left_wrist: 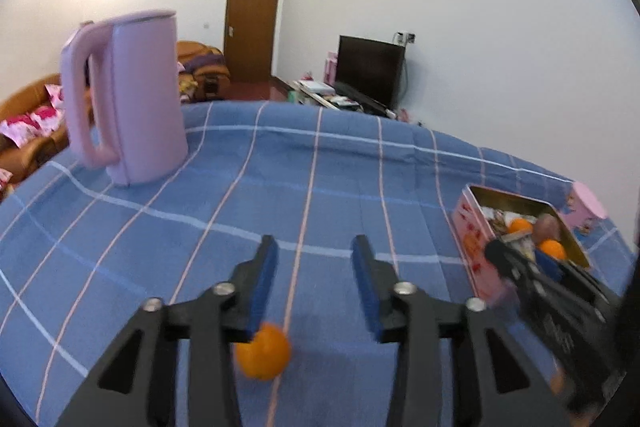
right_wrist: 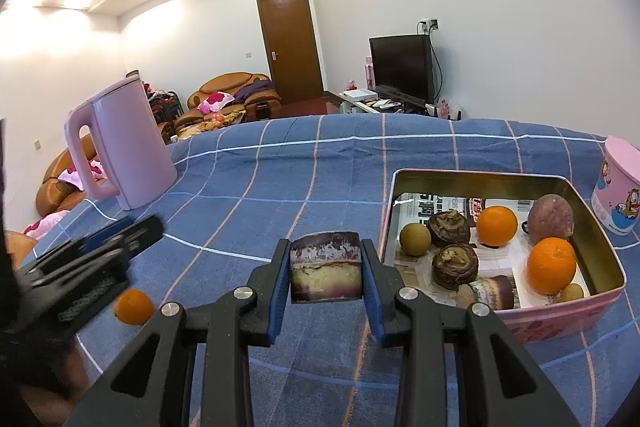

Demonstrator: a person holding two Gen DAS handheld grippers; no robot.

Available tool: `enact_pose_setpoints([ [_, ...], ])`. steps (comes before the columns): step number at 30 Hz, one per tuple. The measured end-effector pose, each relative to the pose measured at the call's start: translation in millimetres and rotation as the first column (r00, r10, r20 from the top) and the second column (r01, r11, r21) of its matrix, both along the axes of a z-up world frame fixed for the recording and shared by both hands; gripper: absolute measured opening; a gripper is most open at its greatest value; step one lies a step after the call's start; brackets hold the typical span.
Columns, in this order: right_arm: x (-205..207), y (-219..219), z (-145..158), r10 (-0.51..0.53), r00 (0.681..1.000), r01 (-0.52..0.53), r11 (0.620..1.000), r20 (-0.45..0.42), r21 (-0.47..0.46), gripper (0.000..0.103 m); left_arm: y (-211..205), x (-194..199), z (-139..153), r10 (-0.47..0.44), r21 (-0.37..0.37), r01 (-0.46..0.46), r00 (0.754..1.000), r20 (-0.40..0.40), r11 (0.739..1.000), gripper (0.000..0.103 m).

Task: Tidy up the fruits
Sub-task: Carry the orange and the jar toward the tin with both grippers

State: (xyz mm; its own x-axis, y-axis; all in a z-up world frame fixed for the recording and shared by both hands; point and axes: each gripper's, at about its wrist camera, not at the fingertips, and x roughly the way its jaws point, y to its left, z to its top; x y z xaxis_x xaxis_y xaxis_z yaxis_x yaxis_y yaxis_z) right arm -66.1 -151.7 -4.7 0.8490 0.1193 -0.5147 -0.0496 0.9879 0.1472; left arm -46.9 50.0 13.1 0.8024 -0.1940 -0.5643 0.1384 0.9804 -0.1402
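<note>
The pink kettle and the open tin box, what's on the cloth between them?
Nothing: in the right wrist view only bare blue checked tablecloth stretches between the pink kettle and the tin box. The loose orange lies nearer the camera, off that line.

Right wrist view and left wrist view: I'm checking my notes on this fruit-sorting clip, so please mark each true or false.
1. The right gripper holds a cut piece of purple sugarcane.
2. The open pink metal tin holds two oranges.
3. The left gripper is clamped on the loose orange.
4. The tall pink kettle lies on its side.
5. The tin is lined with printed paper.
1. True: the right gripper is shut on the cut piece of purple sugarcane.
2. True: two oranges sit in the open pink metal tin.
3. False: the left gripper is open; the loose orange lies on the blue checked cloth.
4. False: the tall pink kettle stands upright.
5. True: printed paper covers its floor.
</note>
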Motion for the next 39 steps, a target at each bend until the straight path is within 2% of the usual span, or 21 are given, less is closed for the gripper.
enact_pose_setpoints([
  [1, 0, 0, 0, 0.002, 1.0, -0.002, 1.0, -0.003, 0.003, 0.035, 4, -7, -1, -0.014, 0.005, 0.014, 1.0, -0.006, 1.0, 0.056],
  [5, 2, -3, -2, 0.005, 1.0, -0.005, 1.0, -0.016, 0.015, 0.035, 20, -24, -13, -0.051, 0.038, 0.053, 0.997, -0.051, 0.998, 0.056],
  [10, 2, -5, -2, 0.013, 1.0, -0.012, 0.999, -0.025, 0.033, 0.035, 14, -13, -34, -0.077, 0.039, 0.083, 0.985, -0.155, 0.996, 0.055],
  [13, 1, -7, -3, 0.013, 1.0, -0.012, 0.999, -0.028, 0.041, 0.035, 8, -7, -38, -0.03, 0.087, 0.044, 0.987, -0.158, 0.995, 0.054],
  [14, 1, -8, -3, 0.014, 0.999, -0.013, 0.999, -0.03, 0.044, 0.035, 8, -7, -38, -0.025, 0.083, 0.039, 0.987, -0.156, 0.996, 0.053],
  [15, 2, -8, -4, 0.016, 0.999, -0.015, 0.999, -0.035, 0.047, 0.035, 9, -6, -38, -0.022, 0.078, 0.035, 0.987, -0.157, 0.996, 0.051],
  [18, 3, -9, -5, 0.018, 0.999, -0.016, 0.998, -0.042, 0.055, 0.035, 7, -5, -40, 0.002, 0.147, 0.022, 0.987, -0.162, 0.989, 0.038],
  [21, 4, -10, -5, 0.018, 0.999, -0.016, 0.998, -0.046, 0.058, 0.035, 8, -7, -40, 0.011, 0.164, 0.015, 0.988, -0.157, 0.986, 0.031],
  [23, 4, -10, -5, 0.017, 0.999, -0.015, 0.998, -0.045, 0.058, 0.035, 11, -8, -40, 0.007, 0.158, 0.018, 0.988, -0.157, 0.987, 0.031],
  [26, 2, -10, -4, 0.013, 0.999, -0.011, 0.998, -0.038, 0.055, 0.035, 21, -11, -36, -0.015, 0.094, 0.029, 0.99, -0.142, 0.995, 0.03],
  [28, 1, -10, -4, 0.013, 0.999, -0.011, 0.998, -0.034, 0.057, 0.035, 25, -15, -31, -0.028, 0.058, 0.034, 0.994, -0.103, 0.998, 0.03],
  [33, -1, -10, -2, 0.012, 1.0, -0.011, 0.999, -0.023, 0.049, 0.035, 19, -28, -12, -0.077, 0.028, 0.076, 0.997, 0.01, 0.997, 0.03],
  [39, -10, -13, 8, -0.016, 0.999, 0.015, 1.0, 0.046, 0.012, 0.035, -10, -24, 1, -0.134, 0.032, 0.133, 0.99, 0.052, 0.991, 0.03],
])
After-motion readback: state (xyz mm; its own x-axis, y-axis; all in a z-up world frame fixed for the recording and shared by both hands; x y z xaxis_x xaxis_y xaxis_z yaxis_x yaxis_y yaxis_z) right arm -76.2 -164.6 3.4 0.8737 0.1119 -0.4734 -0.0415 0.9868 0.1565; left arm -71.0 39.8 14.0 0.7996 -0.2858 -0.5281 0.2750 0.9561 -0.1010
